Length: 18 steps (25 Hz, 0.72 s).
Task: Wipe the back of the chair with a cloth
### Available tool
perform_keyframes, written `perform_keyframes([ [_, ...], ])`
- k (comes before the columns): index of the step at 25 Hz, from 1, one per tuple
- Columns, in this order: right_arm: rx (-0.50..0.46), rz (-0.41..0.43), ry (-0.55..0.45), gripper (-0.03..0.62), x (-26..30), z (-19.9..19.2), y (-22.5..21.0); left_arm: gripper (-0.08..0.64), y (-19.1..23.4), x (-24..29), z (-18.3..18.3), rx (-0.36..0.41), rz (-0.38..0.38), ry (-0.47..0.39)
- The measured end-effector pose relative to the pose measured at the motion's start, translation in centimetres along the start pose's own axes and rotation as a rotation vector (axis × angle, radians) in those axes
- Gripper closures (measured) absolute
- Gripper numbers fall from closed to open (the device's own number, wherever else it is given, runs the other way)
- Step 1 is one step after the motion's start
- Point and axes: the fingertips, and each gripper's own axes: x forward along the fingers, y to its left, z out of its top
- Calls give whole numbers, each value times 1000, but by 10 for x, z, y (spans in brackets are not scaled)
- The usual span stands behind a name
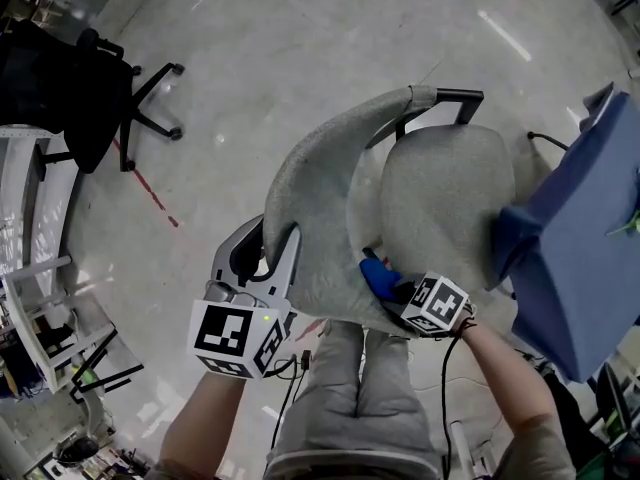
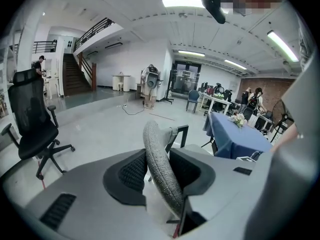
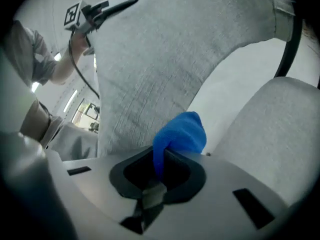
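**Both tools gripping at the grey chair**

The left tool [image 1: 268,246] is clamping the rim of the chair back [image 1: 320,183], a curved shell in coarse grey woven fabric. It is gripping at the shell's 7 o'clock edge, with black ribbed pads pressing on either face. The right tool [image 1: 393,288] is pinching a soft, bunched blue cloth [image 3: 182,131] just beside the chair back's inner face, near the rounded grey seat [image 1: 440,203]. A blue-draped bench [image 1: 585,248] is standing at 3 o'clock, and a black office chair [image 1: 60,88] at 10 o'clock.
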Motion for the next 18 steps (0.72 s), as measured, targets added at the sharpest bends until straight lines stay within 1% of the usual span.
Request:
perform_keyframes([
  [1, -13, -13, 59, 538, -4, -14, 0, 407, 0, 0, 0, -3, 0, -1],
  [3, -12, -35, 129, 538, -12, -31, -3, 410, 0, 0, 0, -7, 2, -4],
  [6, 7, -22, 171, 538, -13, -38, -5, 413, 0, 1, 0, -16, 5, -12],
  [9, -53, -16, 201, 538, -7, -29, -3, 416, -1, 2, 0, -27, 0, -16],
  [11, -77, 0, 177, 538, -4, -12, 1, 417, -1, 1, -1, -32, -2, -15],
  [14, -101, 32, 101, 538, 2, 21, 7, 419, -2, 1, -1, -36, -2, -14],
  [18, -217, -9, -4, 538, -1, 73, 5, 423, -2, 1, -1, -48, -9, -16],
])
